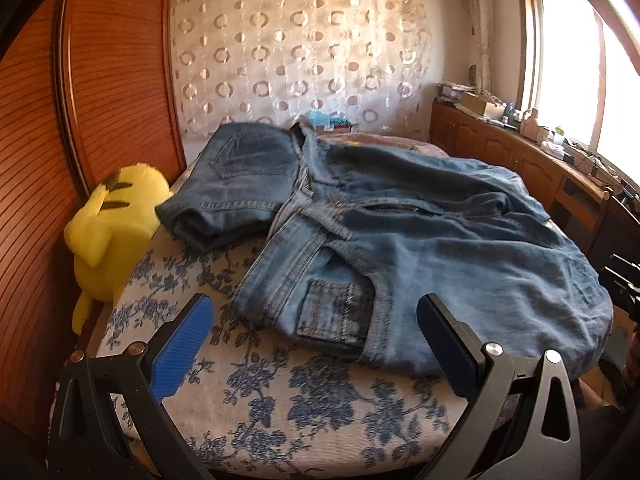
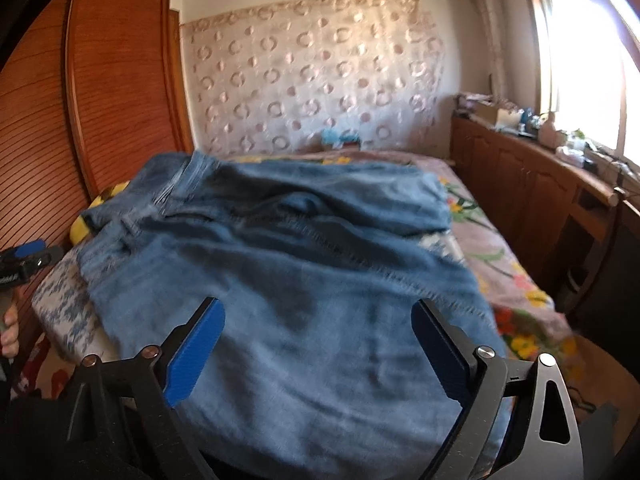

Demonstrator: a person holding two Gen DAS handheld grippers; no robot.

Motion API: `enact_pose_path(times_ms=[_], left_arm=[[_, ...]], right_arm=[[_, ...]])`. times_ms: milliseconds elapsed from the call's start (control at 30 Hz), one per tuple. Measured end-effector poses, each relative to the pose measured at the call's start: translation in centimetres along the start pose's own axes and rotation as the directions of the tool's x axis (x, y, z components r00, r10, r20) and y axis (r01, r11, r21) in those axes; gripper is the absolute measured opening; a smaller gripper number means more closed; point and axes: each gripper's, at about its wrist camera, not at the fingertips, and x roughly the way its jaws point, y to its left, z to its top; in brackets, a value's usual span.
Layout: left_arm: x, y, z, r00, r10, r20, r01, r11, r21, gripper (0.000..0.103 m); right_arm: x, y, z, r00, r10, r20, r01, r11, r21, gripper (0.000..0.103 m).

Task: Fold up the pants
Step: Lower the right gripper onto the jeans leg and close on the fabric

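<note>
A pair of blue jeans (image 1: 420, 248) lies spread and rumpled on a white pad with blue flowers (image 1: 300, 412), waistband and a back pocket toward the left wrist camera. My left gripper (image 1: 316, 308) is open just short of the waistband's near edge, over the pad, with nothing between its blue pads. In the right wrist view the jeans (image 2: 300, 272) fill the middle. My right gripper (image 2: 318, 312) is open over the leg cloth, which lies between and under its fingers without being pinched. The left gripper (image 2: 28, 258) shows at that view's left edge, held by a hand (image 2: 10, 334).
A second, folded pair of jeans (image 1: 240, 184) lies at the pad's back left, beside a yellow plush toy (image 1: 116, 236). A wooden wardrobe (image 1: 100, 80) stands close on the left. A flowered bedspread (image 2: 504, 252) extends right toward wooden cabinets (image 2: 520, 188) under a bright window.
</note>
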Motion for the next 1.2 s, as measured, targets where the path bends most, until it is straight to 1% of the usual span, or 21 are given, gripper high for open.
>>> enact_pose_path(times_ms=[67, 100, 133, 267, 433, 500, 600, 700, 733, 800, 867, 900, 933, 967, 1067, 1200], left_arm=[[0.4, 0.5, -0.3, 1.000, 0.006, -0.015, -0.006, 1.000, -0.009, 0.102], [0.7, 0.7, -0.5, 1.000, 0.009, -0.022, -0.009, 1.000, -0.012, 0.102], [0.8, 0.8, -0.6, 1.000, 0.011, -0.029, -0.011, 1.000, -0.014, 0.102], [1.3, 1.5, -1.2, 0.999, 0.019, -0.044, -0.020, 1.000, -0.024, 0.102], [2.0, 2.2, -1.6, 0.998, 0.023, -0.064, -0.025, 0.999, -0.030, 0.102], [2.6, 2.5, -1.7, 0.997, 0.036, -0.072, -0.037, 0.999, -0.023, 0.102], [3.5, 2.8, -1.8, 0.995, 0.050, -0.088, -0.051, 0.999, -0.012, 0.100], [4.4, 3.2, -1.7, 0.993, 0.042, -0.106, -0.043, 0.999, -0.010, 0.097], [4.6, 3.4, -1.6, 0.993, 0.037, -0.112, -0.038, 0.999, -0.012, 0.096], [5.0, 3.7, -1.5, 0.992, 0.029, -0.120, -0.031, 0.999, -0.016, 0.093], [5.2, 4.0, -1.3, 0.992, 0.020, -0.125, -0.023, 0.999, -0.022, 0.091], [5.4, 4.2, -1.2, 0.992, 0.014, -0.125, -0.018, 0.999, -0.028, 0.090], [5.5, 4.4, -1.1, 0.992, 0.009, -0.124, -0.013, 0.999, -0.034, 0.089], [5.6, 4.6, -1.0, 0.992, 0.011, -0.125, -0.016, 0.999, -0.041, 0.089], [6.0, 4.9, -0.7, 0.991, 0.004, -0.133, -0.010, 0.999, -0.049, 0.086], [6.5, 5.4, -0.4, 0.989, -0.039, -0.143, 0.029, 0.997, -0.074, 0.077]], right_arm=[[0.1, 0.8, 0.1, 0.999, 0.033, -0.024, -0.033, 0.999, -0.011, 0.088], [-0.1, 0.6, 0.1, 0.999, 0.044, -0.032, -0.045, 0.999, -0.014, 0.087], [0.0, 1.0, 0.1, 0.997, 0.063, -0.044, -0.064, 0.998, -0.023, 0.083], [0.1, 3.2, 0.1, 0.985, 0.144, -0.091, -0.149, 0.987, -0.058, 0.074], [-0.1, 4.7, 0.1, 0.968, 0.197, -0.153, -0.214, 0.971, -0.102, 0.066], [0.3, 4.3, 0.3, 0.962, 0.209, -0.175, -0.230, 0.967, -0.110, 0.061], [0.4, 4.3, -0.3, 0.958, 0.213, -0.194, -0.238, 0.964, -0.118, 0.055], [0.5, 4.4, -0.6, 0.953, 0.219, -0.211, -0.249, 0.960, -0.128, 0.047], [0.3, 4.6, -0.6, 0.955, 0.212, -0.208, -0.244, 0.960, -0.140, 0.046], [0.6, 4.6, -0.4, 0.956, 0.205, -0.211, -0.242, 0.956, -0.167, 0.037], [0.4, 4.7, -0.3, 0.963, 0.169, -0.210, -0.213, 0.954, -0.210, 0.023], [0.7, 4.6, -0.4, 0.964, 0.163, -0.208, -0.208, 0.954, -0.217, 0.019], [0.7, 4.6, -0.4, 0.964, 0.165, -0.208, -0.210, 0.954, -0.216, 0.011], [0.8, 4.4, -0.4, 0.964, 0.167, -0.208, -0.211, 0.954, -0.213, 0.007], [1.3, 4.3, -0.4, 0.964, 0.171, -0.204, -0.214, 0.953, -0.215, 0.003], [1.0, 4.1, 0.3, 0.971, 0.174, -0.163, -0.206, 0.957, -0.206, 0.002]])
